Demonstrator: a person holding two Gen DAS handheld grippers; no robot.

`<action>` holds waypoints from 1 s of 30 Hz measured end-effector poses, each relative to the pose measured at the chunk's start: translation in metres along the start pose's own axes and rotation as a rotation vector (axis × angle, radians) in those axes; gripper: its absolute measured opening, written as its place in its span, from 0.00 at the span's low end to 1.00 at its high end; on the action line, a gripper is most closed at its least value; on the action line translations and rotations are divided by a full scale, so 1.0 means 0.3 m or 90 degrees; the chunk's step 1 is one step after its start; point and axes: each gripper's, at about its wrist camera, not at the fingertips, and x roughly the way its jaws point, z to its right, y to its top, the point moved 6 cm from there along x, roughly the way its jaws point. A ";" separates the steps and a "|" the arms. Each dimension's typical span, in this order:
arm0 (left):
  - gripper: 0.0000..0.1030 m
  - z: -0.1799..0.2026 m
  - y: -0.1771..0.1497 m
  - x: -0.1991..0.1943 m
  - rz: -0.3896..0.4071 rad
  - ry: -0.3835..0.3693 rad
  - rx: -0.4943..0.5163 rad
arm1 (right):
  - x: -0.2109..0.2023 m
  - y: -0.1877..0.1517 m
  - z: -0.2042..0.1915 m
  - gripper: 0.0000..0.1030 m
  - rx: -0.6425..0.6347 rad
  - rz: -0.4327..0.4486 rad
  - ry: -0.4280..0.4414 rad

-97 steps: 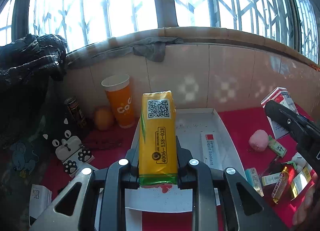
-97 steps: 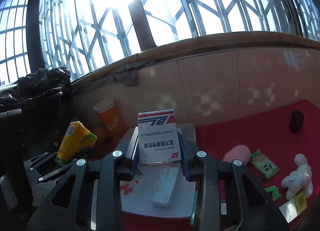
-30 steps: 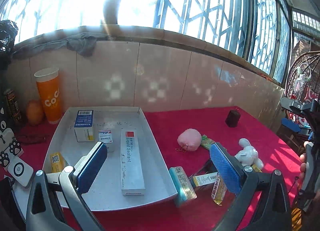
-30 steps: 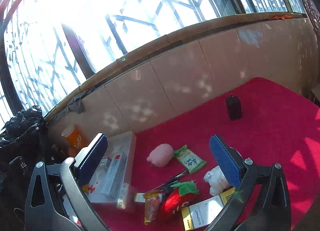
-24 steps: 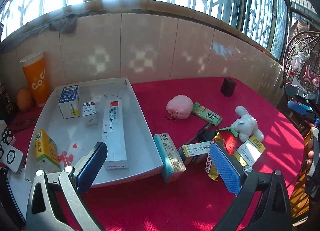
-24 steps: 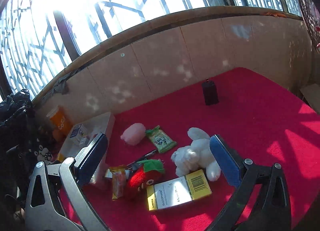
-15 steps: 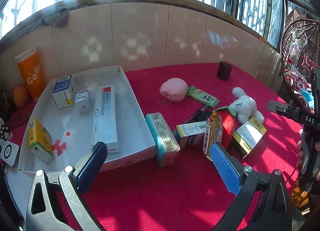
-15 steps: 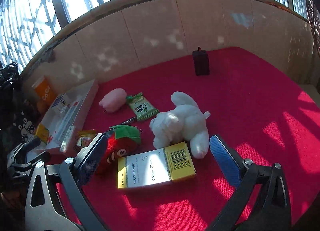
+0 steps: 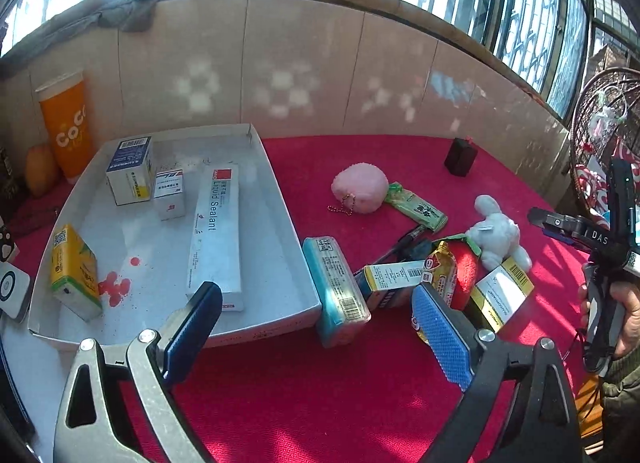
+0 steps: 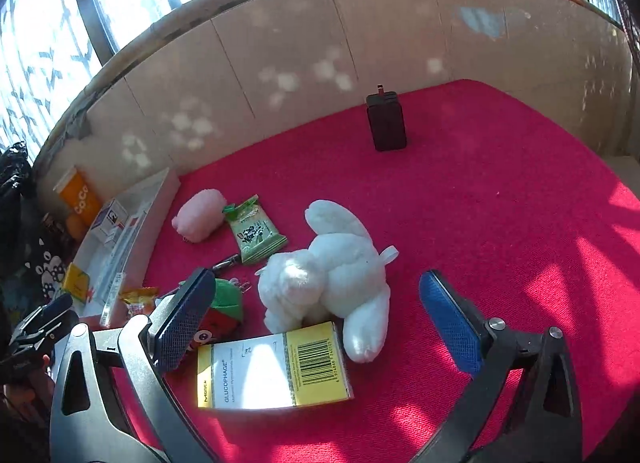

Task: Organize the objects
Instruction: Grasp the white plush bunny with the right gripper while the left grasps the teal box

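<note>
Left wrist view: white tray [image 9: 288, 219] sits on the red table [image 9: 320, 395] toward its left edge, holding a long Liquid Sealant box [image 9: 216, 235] lying flat down the middle, a blue-and-white box [image 9: 130, 171] and a small white box [image 9: 170, 193] standing near the tray's back left corner, and a yellow carton [image 9: 74, 271] upright by the tray's left wall next to red spots. A teal box [image 9: 336, 283] leans on its side against the tray's right wall. Just right of it is a loose pile: a white-and-yellow labelled box [image 9: 394, 277], a yellow snack packet [image 9: 440, 271], a red strawberry plush [image 9: 466, 267] and a yellow Glucophage box [image 9: 502, 291]. White plush rabbit [image 9: 496, 235] touches the pile's back side; pink pompom [image 9: 360, 187] and green packet [image 9: 416, 209] lie further back, touching each other; a dark box [image 9: 460, 157] stands alone near the back wall. Orange cup [image 9: 66, 123] stands behind the tray at the back left corner. Left tongs [image 9: 316, 327] stand wide, jaws have just been closing a little, nothing between the pads, hovering over the table's front edge before the teal box. Right wrist view: right tongs [image 10: 316, 327] stand wide and empty above the Glucophage box [image 10: 272, 371] and rabbit [image 10: 332, 279], left pad over the strawberry plush [image 10: 218, 315].
</note>
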 end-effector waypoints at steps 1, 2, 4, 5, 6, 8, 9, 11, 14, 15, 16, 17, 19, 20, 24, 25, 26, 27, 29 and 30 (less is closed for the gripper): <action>0.93 0.000 -0.001 -0.006 0.005 0.000 -0.001 | 0.021 0.013 -0.013 1.00 -0.013 -0.003 0.001; 0.93 -0.001 -0.007 -0.007 0.005 -0.001 -0.006 | 0.046 0.023 -0.026 1.00 -0.028 -0.006 -0.006; 0.93 -0.010 -0.033 0.005 0.000 0.006 -0.021 | 0.117 0.036 -0.034 1.00 -0.048 -0.016 -0.030; 0.93 -0.013 -0.047 0.013 -0.004 0.008 -0.023 | 0.159 0.033 -0.031 1.00 -0.050 -0.033 -0.043; 0.93 -0.015 -0.053 0.017 -0.004 0.012 -0.022 | 0.201 0.023 -0.026 1.00 -0.047 -0.056 -0.052; 0.93 -0.011 -0.044 0.029 -0.008 0.016 -0.018 | 0.279 -0.008 -0.017 1.00 -0.045 -0.101 -0.053; 0.93 -0.004 -0.031 0.037 -0.009 0.012 -0.016 | 0.301 -0.024 -0.011 0.98 -0.047 -0.111 -0.058; 0.93 0.018 -0.019 0.059 -0.024 0.000 -0.008 | 0.291 -0.032 0.004 0.84 -0.055 -0.091 -0.080; 0.87 0.056 -0.053 0.082 -0.060 -0.006 -0.002 | 0.222 -0.040 0.041 0.81 0.001 -0.079 -0.048; 0.84 0.067 -0.072 0.084 -0.065 -0.013 -0.009 | 0.187 -0.047 0.053 0.81 0.010 -0.064 -0.051; 0.83 0.071 -0.090 0.087 -0.069 -0.016 -0.018 | 0.152 -0.059 0.064 0.81 0.018 -0.050 -0.054; 0.78 0.079 -0.110 0.098 -0.077 -0.022 -0.027 | 0.122 -0.075 0.075 0.81 0.027 -0.040 -0.054; 0.68 0.087 -0.127 0.135 -0.093 -0.027 -0.029 | 0.075 -0.100 0.092 0.81 0.050 -0.026 -0.050; 0.64 0.081 -0.128 0.154 -0.101 -0.010 -0.029 | 0.058 -0.108 0.101 0.81 0.065 -0.023 -0.048; 0.62 0.060 -0.126 0.203 -0.121 0.011 -0.048 | -0.005 -0.077 0.094 0.81 0.079 -0.003 -0.034; 0.61 0.059 -0.125 0.211 -0.122 0.015 -0.051 | -0.023 -0.059 0.085 0.81 0.076 0.008 -0.032; 0.60 0.060 -0.124 0.218 -0.123 0.020 -0.051 | -0.037 -0.047 0.080 0.81 0.074 0.017 -0.030; 0.59 0.062 -0.123 0.223 -0.123 0.027 -0.049 | -0.047 -0.040 0.075 0.81 0.071 0.023 -0.028; 0.58 0.066 -0.120 0.230 -0.122 0.035 -0.046 | -0.057 -0.037 0.063 0.81 0.071 0.027 -0.019; 0.56 0.063 -0.116 0.239 -0.121 0.037 -0.049 | -0.059 -0.040 0.056 0.81 0.070 0.027 -0.015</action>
